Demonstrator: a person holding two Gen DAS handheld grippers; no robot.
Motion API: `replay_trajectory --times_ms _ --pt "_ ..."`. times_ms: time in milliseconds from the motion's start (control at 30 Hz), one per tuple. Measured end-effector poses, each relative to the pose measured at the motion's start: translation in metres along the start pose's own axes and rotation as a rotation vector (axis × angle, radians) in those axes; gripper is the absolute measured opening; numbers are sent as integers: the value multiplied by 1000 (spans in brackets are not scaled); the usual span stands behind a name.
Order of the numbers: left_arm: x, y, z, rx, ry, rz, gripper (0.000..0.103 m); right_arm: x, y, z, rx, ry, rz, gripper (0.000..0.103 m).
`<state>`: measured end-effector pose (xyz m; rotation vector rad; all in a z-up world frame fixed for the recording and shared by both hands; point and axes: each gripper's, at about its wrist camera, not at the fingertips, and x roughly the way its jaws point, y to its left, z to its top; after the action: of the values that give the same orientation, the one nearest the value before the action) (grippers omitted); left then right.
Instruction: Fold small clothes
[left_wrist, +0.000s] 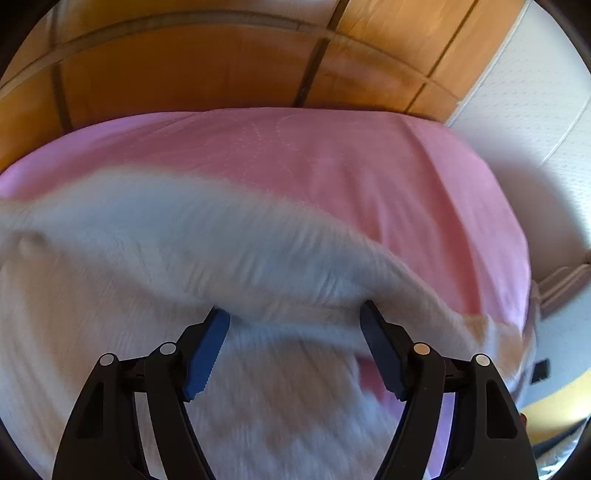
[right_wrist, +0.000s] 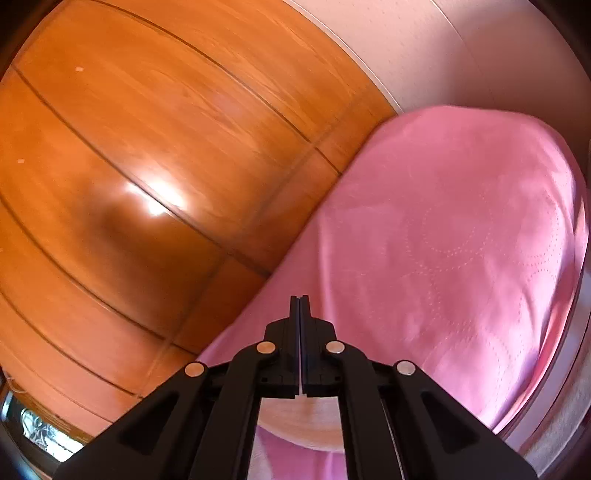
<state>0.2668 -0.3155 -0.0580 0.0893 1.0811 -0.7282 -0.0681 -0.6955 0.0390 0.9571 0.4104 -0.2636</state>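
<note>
The left gripper (left_wrist: 295, 314) is seen spread wide, its blue pads (left_wrist: 207, 354) well apart, with a raised fold of the white garment (left_wrist: 184, 240) lying across the gap at the fingertips; whether the pads touch it cannot be told, as the cloth is blurred. The garment is spread over the near part of the pink bed cover (left_wrist: 332, 162), reaching toward its right edge. The right gripper (right_wrist: 299, 306) is seen clenched, its jaws pressed together, held over the bed cover's left edge beside the wooden wardrobe (right_wrist: 147, 147); a thin pale sliver shows between the pads, and whether cloth is pinched cannot be told.

One white garment (left_wrist: 184, 258), one pink sheet (left_wrist: 332, 166), two claws: left (left_wrist: 295, 314), right (right_wrist: 299, 301).
</note>
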Motion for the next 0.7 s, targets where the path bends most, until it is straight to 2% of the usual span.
replay_trajectory --times_ms 67,133,200,233,300,367,433,533,600,667,700 --pt "17 3 13 -24 10 7 72 22 -5 2 -34 29 -77 1" --pt "25 7 25 -62 1 -6 72 48 -9 -6 -91 120 -109 3" --pt "30 6 35 -77 -6 -11 72 63 -5 -22 -221 201 -173 26" --pt "31 6 37 -78 -9 -12 72 67 -3 -30 -273 224 -184 51" --pt "32 7 36 -69 -8 -12 72 69 7 -56 -407 313 -147 53" --pt "31 5 34 -45 -12 -8 72 67 15 -80 -501 389 -101 60" --pt "32 5 33 -27 -17 -3 72 68 22 -107 -617 462 -103 60" --pt "31 5 29 -25 -24 6 72 91 14 -135 -692 542 -143 56" --pt "29 6 29 -29 -27 8 72 103 9 -152 -766 569 -201 41" --pt "25 5 26 -28 -33 5 72 117 -4 -161 -820 584 -292 7" --pt "21 5 25 -27 -39 1 72 117 -6 -156 -812 573 -298 6"
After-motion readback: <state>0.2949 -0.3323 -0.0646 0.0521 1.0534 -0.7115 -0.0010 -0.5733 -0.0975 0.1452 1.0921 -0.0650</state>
